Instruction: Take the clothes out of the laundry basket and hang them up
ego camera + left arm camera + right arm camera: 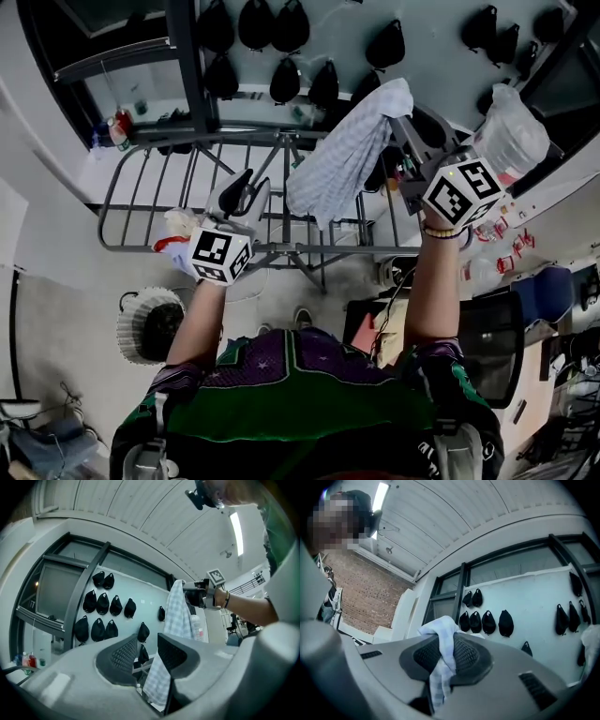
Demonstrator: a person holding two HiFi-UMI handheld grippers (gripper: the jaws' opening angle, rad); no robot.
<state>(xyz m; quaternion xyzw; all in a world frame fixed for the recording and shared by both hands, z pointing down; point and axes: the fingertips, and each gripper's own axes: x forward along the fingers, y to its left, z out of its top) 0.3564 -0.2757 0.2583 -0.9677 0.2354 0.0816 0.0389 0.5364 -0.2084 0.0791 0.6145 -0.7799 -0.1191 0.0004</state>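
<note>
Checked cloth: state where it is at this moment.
Head view, upper centre-right: the checked cloth hangs clamped in the right gripper, above the drying rack, before the black caps on the wall.

No words, brand names or numbers could be read anywhere. The only signs were black-and-white square code patterns, not letters, on the faces of the cube (219,255) on the left tool (246,190) and the cube (461,193) on the right tool (405,120). Bottles (116,129) at the upper left carried red labels, and packets (509,251) at the right had red print, all too small to make out.
</note>
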